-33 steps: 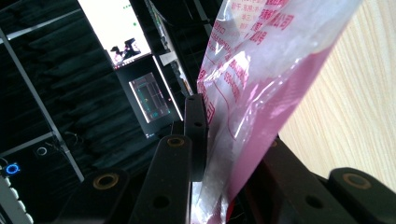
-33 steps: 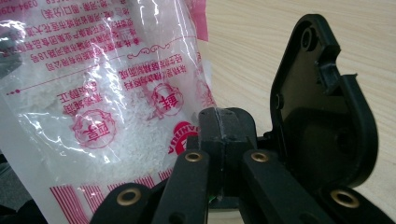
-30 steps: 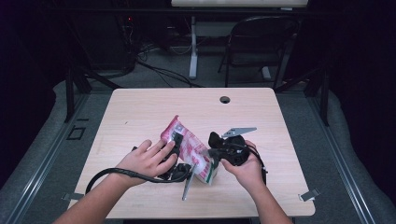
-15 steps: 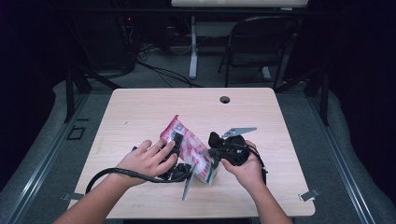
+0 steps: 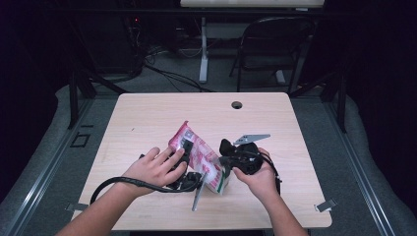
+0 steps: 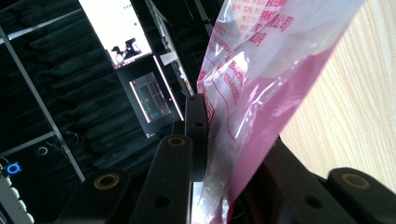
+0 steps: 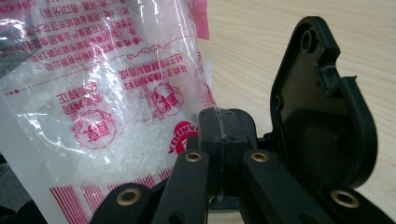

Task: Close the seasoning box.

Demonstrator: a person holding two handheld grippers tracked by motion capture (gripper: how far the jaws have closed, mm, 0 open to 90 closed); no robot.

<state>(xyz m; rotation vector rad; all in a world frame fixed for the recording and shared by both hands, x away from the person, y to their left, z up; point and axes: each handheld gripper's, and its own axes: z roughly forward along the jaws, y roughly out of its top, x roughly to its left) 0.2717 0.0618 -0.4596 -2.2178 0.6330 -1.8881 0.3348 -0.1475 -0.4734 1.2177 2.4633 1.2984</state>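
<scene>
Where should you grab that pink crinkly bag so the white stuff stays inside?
Best guess: grip the flat, empty film at an edge of the bag, coming in from the side. It's thin there, so jaws close flat, as the left gripper and right gripper already do. The middle bulges with white grains.

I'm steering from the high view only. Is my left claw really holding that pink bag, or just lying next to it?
Observer: It is holding it. In the left gripper view the bag runs between the black jaws of the left claw, which are clamped on its film.
Operator: What's in the bag?
Observer: The right gripper view shows white grains behind clear film with red print.
Operator: And my right claw?
Observer: The right claw has its jaws shut tight together by the bag's lower edge. I cannot tell whether any film is pinched between them.
</scene>
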